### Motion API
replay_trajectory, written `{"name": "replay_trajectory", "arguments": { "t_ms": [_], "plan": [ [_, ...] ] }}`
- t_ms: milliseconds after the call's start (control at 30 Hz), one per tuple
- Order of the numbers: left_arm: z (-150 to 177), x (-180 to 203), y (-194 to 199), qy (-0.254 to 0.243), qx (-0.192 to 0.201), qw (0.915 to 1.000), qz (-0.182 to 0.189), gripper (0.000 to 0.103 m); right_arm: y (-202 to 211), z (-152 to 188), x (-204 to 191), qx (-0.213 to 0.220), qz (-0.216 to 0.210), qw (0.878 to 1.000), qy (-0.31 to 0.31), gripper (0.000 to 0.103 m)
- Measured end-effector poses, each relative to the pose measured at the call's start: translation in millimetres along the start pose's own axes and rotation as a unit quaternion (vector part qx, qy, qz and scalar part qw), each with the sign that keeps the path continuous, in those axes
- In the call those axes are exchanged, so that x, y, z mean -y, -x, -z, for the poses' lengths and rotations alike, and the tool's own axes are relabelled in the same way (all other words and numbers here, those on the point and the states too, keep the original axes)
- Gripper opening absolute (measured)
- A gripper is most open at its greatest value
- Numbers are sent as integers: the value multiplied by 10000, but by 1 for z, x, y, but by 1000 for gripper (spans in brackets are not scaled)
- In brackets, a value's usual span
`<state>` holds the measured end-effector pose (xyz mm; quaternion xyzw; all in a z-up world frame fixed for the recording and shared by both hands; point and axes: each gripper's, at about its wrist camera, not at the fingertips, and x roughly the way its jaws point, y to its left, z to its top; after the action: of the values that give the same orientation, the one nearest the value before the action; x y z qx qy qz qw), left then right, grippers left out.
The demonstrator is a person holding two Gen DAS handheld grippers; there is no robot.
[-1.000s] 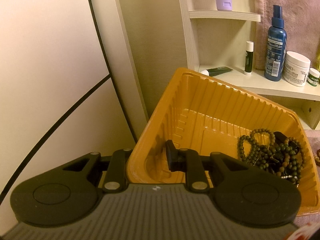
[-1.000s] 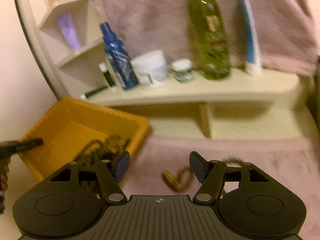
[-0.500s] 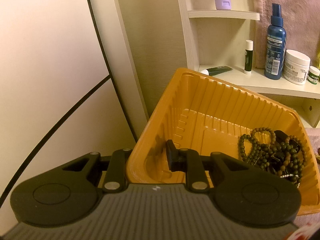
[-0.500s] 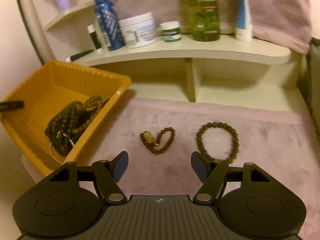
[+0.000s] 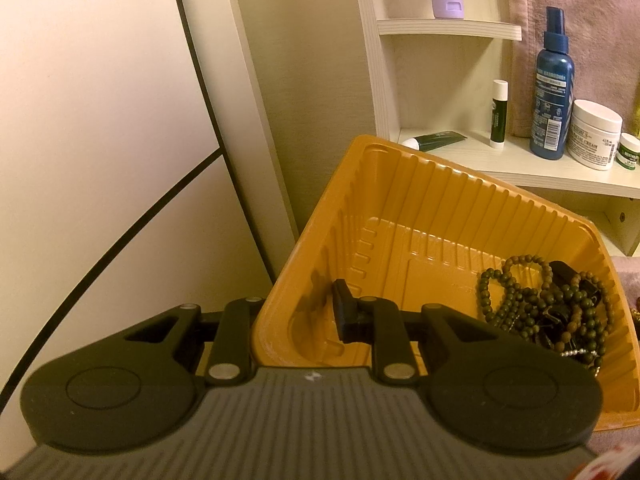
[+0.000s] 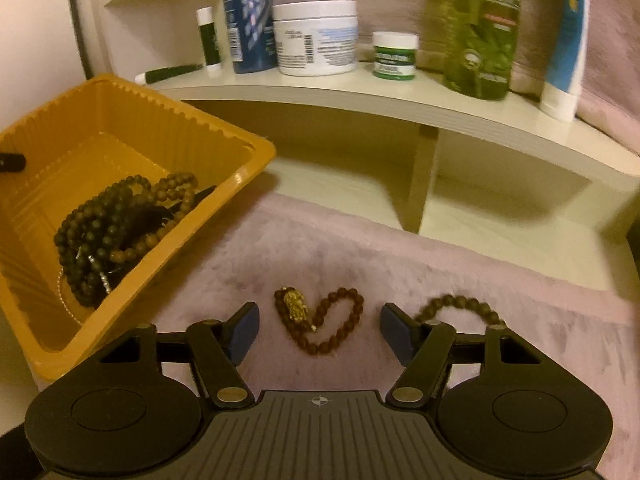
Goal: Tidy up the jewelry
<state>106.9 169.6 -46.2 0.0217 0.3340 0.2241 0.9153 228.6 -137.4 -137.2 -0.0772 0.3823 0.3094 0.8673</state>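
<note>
An orange plastic tray (image 5: pixel 420 216) holds a pile of dark bead bracelets (image 5: pixel 548 304); both show in the right wrist view too, the tray (image 6: pixel 132 120) and the pile (image 6: pixel 120 232). My left gripper (image 5: pixel 296 320) straddles the tray's left wall, one finger inside and one outside, seemingly clamped on the wall. My right gripper (image 6: pixel 318 328) is open just above the pink cloth, its fingers either side of a brown bead bracelet with a gold charm (image 6: pixel 320 320). A second brown bead bracelet (image 6: pixel 460 308) lies to its right, partly behind the right finger.
A cream shelf unit (image 6: pixel 360 92) stands behind the pink cloth (image 6: pixel 500 280), carrying a blue spray bottle (image 6: pixel 248 16), a white cream jar (image 6: pixel 316 36), a small green jar (image 6: pixel 394 54), a green bottle (image 6: pixel 480 28) and a lip balm (image 6: pixel 208 38). A pale wall panel (image 5: pixel 100 120) is left of the tray.
My right gripper has tilted down and moved closer to the cloth, so the gold-charm bracelet now lies between its open fingers. The left gripper and the tray have stayed still.
</note>
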Motion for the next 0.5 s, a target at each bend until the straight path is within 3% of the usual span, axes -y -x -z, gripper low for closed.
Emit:
{"name": "replay_trajectory", "arguments": {
  "t_ms": [67,133,233,500],
  "plan": [
    [0,0,0,-1,3,10000,-4,21,-2,0,-3,22,87,9999,131,51],
    [0,0,0,7,-2,10000,-2,21,-2,0,-5,51,56,9998,204,31],
    [1,0,0,-8,2,10000,-4,21,0,1,-6,69,6,9997,254,13],
    [0,0,0,-8,-3,10000,-9,21,6,-4,-8,44,-45,9998,202,9]
  ]
}}
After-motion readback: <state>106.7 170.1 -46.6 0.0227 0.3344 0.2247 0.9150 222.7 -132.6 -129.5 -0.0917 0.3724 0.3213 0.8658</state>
